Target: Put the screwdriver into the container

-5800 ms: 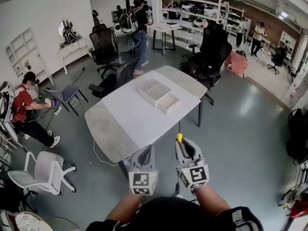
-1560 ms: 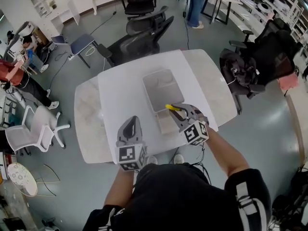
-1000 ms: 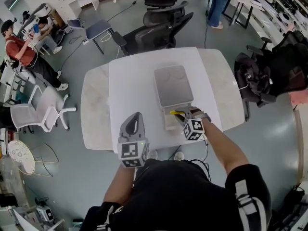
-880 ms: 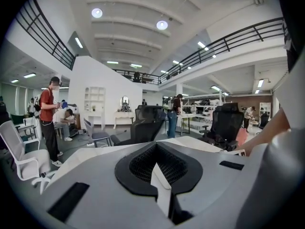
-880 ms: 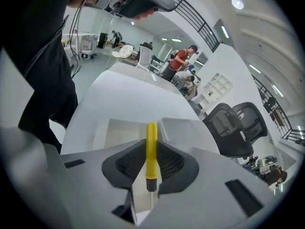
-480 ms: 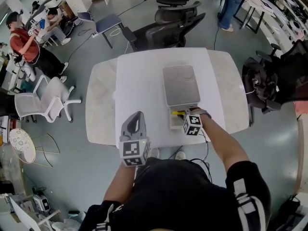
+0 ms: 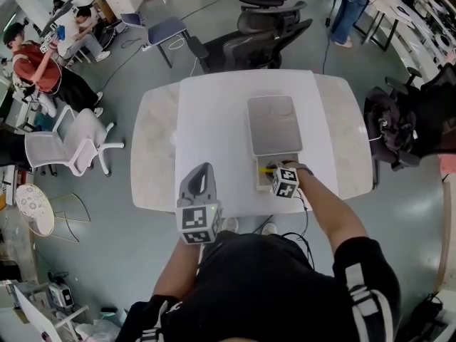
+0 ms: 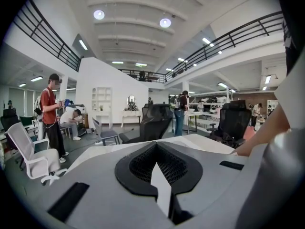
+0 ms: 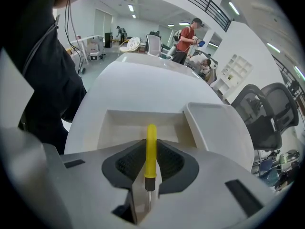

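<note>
A yellow-handled screwdriver (image 9: pixel 150 149) is gripped between the pads of my right gripper (image 9: pixel 151 146), with its handle pointing forward and its thin metal shaft back toward the camera. In the head view the right gripper (image 7: pixel 275 172) hovers over a small open white box (image 7: pixel 261 184) near the table's front edge, and the screwdriver (image 7: pixel 266 169) sticks out above it. The box (image 9: pixel 119 125) lies directly below the handle tip. My left gripper (image 7: pixel 202 169) is shut and empty, held off the table's front edge (image 8: pixel 155 146).
A larger shallow white tray (image 7: pixel 274 125) adjoins the box on its far side (image 9: pixel 217 128). The white table (image 7: pixel 206 134) has marble-look ends. Black office chairs (image 7: pixel 263 30) stand behind it, a white chair (image 7: pixel 78 144) and people at the left.
I have come up to the table from a distance. The right gripper has carried the screwdriver in over the small box; in the last half second it has barely moved. The left gripper stays put.
</note>
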Available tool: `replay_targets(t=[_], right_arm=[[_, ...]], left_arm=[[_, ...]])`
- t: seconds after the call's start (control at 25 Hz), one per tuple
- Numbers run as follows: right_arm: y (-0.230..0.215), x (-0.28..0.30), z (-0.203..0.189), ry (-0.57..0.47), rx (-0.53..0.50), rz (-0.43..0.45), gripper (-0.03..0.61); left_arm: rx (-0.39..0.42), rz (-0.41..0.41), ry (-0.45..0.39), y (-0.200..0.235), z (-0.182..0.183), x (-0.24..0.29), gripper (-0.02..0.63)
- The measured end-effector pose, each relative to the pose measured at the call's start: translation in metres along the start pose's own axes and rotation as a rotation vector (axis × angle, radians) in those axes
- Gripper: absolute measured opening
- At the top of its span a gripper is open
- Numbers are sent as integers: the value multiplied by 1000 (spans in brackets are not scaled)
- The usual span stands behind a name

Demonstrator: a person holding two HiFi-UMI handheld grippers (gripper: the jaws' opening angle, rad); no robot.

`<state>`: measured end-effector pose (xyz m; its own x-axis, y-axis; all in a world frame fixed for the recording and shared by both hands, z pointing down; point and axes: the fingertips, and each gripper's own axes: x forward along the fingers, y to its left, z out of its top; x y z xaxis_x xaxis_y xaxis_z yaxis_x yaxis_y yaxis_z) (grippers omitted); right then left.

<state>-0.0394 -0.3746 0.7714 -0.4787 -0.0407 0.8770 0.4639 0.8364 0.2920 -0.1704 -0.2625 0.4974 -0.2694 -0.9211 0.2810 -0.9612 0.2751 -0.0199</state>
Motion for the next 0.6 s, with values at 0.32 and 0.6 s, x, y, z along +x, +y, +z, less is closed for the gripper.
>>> replay_targets(t=[0.32,0.6], right_arm=[[0,-7,9,-59,154,62,140],[-16,-40,19,-162,346,43,143]], left_arm=[[4,-6,-11,2,1,0,12],[14,-49,-25,-9,5,7,12]])
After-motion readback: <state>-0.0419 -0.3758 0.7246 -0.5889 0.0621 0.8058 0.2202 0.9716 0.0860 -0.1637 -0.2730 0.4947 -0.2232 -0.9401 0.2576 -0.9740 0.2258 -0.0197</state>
